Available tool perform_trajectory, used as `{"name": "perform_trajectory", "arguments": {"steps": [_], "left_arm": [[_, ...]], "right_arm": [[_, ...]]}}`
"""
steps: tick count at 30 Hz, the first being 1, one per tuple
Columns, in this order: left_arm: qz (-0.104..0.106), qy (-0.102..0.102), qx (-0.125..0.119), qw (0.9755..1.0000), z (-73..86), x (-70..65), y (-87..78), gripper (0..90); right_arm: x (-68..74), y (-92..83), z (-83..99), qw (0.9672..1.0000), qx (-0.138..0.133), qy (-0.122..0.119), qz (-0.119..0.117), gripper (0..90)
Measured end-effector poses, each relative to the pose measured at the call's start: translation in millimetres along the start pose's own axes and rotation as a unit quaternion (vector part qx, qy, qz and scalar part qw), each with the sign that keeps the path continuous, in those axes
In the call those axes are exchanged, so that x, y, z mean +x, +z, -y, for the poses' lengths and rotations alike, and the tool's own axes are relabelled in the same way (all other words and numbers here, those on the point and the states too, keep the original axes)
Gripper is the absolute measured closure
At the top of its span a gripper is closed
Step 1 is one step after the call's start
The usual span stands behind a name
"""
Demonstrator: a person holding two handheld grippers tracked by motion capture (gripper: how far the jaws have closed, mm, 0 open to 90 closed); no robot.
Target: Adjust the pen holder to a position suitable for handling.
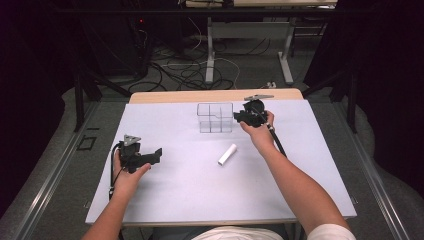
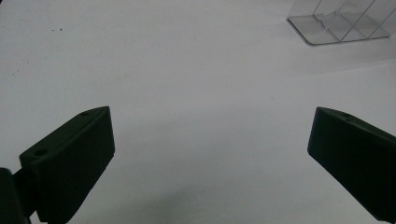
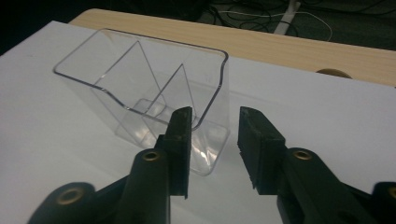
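A clear plastic box (image 1: 215, 118) with inner dividers stands at the far middle of the white sheet; it has nothing in it. My right gripper (image 1: 241, 118) is held just right of it. In the right gripper view the jaws (image 3: 215, 128) stand a little apart, with the box's (image 3: 140, 79) near right wall in the gap between them and neither pad pressing on it. A white cylinder (image 1: 227, 154) lies on the sheet in front of the box. My left gripper (image 1: 158, 153) rests at the left, wide open (image 2: 210, 140) over bare sheet, with the box (image 2: 336, 23) far off at the upper right.
The white sheet (image 1: 200, 185) covers a wooden table whose far edge (image 1: 170, 96) shows behind the box. Beyond it are table legs and cables on the floor. Dark curtains flank both sides.
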State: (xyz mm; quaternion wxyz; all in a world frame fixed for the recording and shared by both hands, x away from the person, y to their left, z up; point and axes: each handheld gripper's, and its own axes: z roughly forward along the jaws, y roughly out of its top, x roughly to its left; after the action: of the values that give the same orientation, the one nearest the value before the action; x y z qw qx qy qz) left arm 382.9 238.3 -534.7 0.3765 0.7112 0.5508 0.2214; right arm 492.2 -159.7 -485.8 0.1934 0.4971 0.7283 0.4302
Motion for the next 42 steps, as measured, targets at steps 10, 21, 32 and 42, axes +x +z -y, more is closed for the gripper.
{"name": "perform_trajectory", "arguments": {"steps": [10,21,32,42], "left_arm": [[0.004,0.011,0.001,0.9999,1.0,-7.0,3.3,0.7],[0.001,0.014,0.000,0.9999,1.0,-11.1,2.9,3.9],[0.009,0.011,-0.002,0.9999,0.3,-15.6,-0.8,7.1],[0.040,0.003,-0.018,0.9990,-5.9,-29.8,-8.0,15.9]], "right_arm": [[5.5,-44.3,13.5,0.9985,-0.019,0.016,-0.048,47.8],[13.3,-83.7,37.9,0.9978,-0.007,-0.006,-0.065,32.9],[4.4,-106.3,68.1,0.9989,0.004,-0.042,-0.023,14.8],[-2.2,-109.3,89.2,0.9961,-0.007,-0.087,0.016,0.0]]}}
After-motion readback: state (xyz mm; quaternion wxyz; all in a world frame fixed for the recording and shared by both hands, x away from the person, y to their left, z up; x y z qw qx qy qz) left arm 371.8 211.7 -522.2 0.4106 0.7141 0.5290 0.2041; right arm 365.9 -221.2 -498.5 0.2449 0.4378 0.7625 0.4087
